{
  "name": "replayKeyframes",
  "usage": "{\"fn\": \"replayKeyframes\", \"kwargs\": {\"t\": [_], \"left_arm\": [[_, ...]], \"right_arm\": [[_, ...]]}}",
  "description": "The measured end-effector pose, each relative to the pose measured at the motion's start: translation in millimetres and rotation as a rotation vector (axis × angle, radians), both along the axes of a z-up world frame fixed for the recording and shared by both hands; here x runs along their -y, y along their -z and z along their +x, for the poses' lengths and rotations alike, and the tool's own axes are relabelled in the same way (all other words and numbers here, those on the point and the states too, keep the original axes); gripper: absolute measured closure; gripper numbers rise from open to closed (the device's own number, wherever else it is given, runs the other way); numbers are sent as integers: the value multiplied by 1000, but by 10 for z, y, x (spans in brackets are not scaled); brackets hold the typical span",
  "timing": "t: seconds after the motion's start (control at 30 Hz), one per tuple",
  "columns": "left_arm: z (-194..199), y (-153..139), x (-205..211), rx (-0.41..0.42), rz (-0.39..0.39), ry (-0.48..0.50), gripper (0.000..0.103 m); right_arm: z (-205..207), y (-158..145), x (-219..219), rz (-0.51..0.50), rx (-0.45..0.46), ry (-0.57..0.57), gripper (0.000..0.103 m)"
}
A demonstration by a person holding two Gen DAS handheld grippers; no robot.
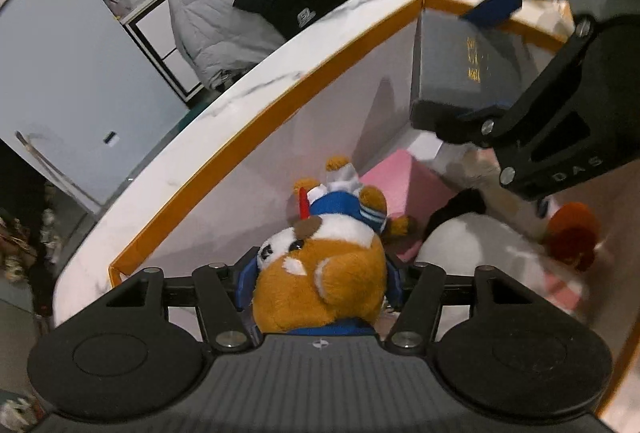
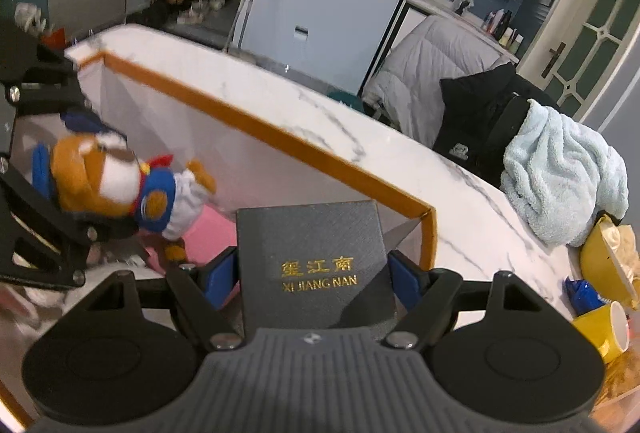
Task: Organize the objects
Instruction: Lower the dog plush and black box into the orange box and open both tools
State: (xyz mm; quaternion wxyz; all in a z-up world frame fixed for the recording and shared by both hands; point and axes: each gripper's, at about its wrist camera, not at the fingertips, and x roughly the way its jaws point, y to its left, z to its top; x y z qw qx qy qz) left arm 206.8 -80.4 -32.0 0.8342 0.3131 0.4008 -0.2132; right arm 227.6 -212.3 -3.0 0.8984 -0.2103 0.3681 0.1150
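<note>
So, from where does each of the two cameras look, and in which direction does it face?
Left wrist: sits behind the left gripper, looks down into the orange-rimmed box; its fingers hold the plush toy; the right gripper shows at upper right.
Right wrist: sits behind the right gripper, looks down over the box and the marble table; its fingers hold the dark grey box; the left gripper shows at left.
Shared: both boxes, toy, table, light blue towel.

The dark grey box point(image 2: 316, 265) reads "XI JIANG NAN" in gold beneath three Chinese characters.
</note>
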Motion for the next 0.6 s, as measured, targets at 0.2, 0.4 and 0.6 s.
{"fn": "replayKeyframes", "kwargs": {"t": [0.2, 0.4, 0.6], "left_arm": [[1, 52, 29, 13, 35, 1, 33], [-25, 51, 18, 21, 23, -9, 29], [-52, 4, 8, 41, -1, -5, 24]], "right_arm": [[99, 68, -79, -47, -24, -29, 23], [163, 180, -162, -96, -51, -42, 23], [150, 184, -176, -121, -40, -39, 18]]}}
